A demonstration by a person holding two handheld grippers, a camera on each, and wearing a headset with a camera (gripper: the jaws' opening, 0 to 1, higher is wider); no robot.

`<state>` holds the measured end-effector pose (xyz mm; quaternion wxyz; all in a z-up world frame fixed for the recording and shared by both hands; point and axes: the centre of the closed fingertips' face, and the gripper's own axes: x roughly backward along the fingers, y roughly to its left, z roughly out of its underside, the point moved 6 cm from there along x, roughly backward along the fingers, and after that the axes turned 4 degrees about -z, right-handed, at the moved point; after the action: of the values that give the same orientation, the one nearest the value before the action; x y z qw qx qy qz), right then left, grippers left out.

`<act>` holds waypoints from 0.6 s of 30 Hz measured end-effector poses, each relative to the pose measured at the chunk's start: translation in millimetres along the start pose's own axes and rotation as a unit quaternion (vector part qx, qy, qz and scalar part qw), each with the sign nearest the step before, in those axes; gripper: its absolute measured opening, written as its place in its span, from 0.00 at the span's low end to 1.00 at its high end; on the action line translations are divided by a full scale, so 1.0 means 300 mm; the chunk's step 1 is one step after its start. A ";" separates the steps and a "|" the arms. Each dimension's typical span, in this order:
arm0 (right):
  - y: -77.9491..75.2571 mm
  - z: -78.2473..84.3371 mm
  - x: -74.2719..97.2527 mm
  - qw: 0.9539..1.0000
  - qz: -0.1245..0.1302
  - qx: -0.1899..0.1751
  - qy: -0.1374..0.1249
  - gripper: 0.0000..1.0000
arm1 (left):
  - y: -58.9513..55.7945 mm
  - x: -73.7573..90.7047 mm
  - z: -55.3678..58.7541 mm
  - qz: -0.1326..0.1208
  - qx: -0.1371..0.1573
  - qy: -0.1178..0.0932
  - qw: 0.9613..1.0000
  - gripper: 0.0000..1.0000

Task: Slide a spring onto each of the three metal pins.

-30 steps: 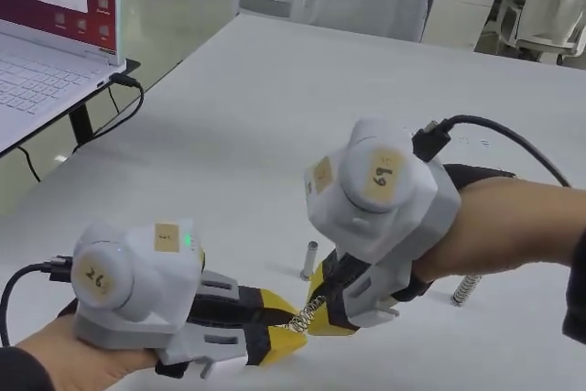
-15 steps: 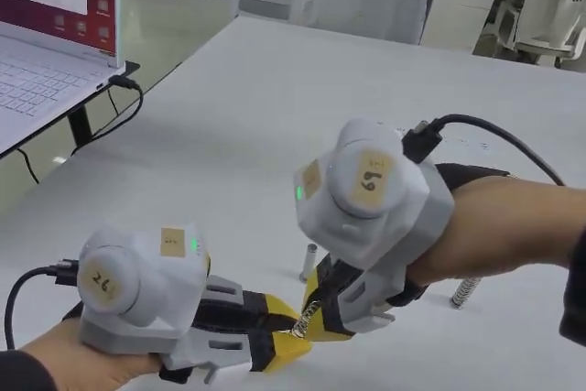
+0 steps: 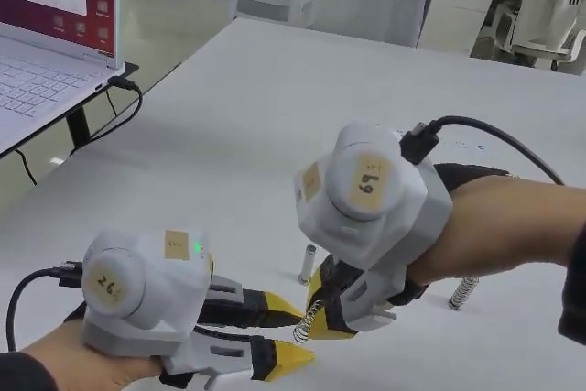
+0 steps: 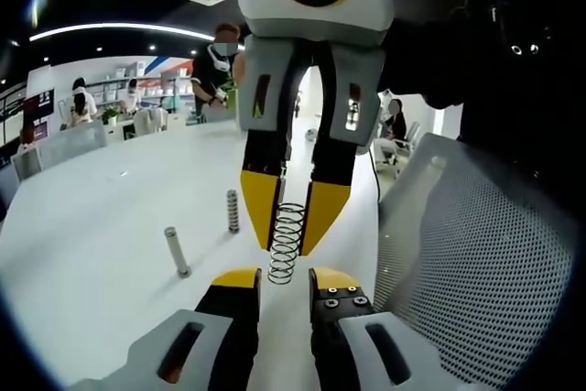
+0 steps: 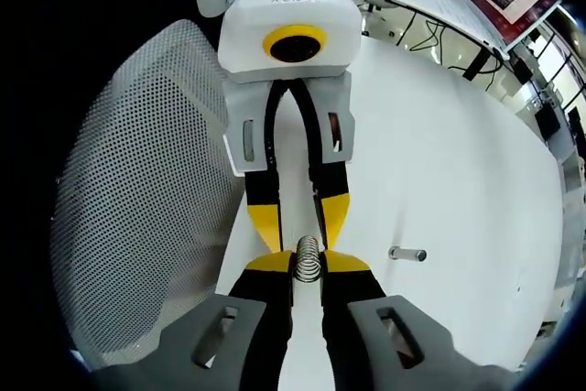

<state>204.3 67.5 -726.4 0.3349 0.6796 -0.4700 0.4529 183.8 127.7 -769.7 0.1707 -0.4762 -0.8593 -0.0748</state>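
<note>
Over the white table (image 3: 275, 116), the left gripper (image 3: 291, 332) has just let go: its jaws, closed at the spring's end half a second ago, now stand spread, with the coil's tip hanging untouched between them. The right gripper (image 4: 287, 231) keeps the spring (image 5: 309, 256) pinched between its jaws, in the air. That hand-off probably frees the spring to go to the bare pin (image 3: 309, 263) standing on the table just behind the grippers.

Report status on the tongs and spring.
Left tongs open. Right tongs shut on spring. Bare pin upright close by. Nothing in the way.
</note>
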 end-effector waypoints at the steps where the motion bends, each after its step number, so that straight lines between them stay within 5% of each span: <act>1: -0.001 0.002 0.001 1.000 0.001 -0.001 0.000 0.09 | 0.001 0.000 0.001 -0.001 0.000 0.000 1.000 0.17; 18: -0.048 0.034 0.035 1.000 0.019 -0.018 0.003 0.09 | 0.032 0.010 0.025 -0.037 0.021 -0.004 0.999 0.45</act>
<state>222.4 59.8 -720.8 0.3395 0.6632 -0.4898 0.4527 188.7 137.4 -775.8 0.1741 -0.4411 -0.8783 -0.0610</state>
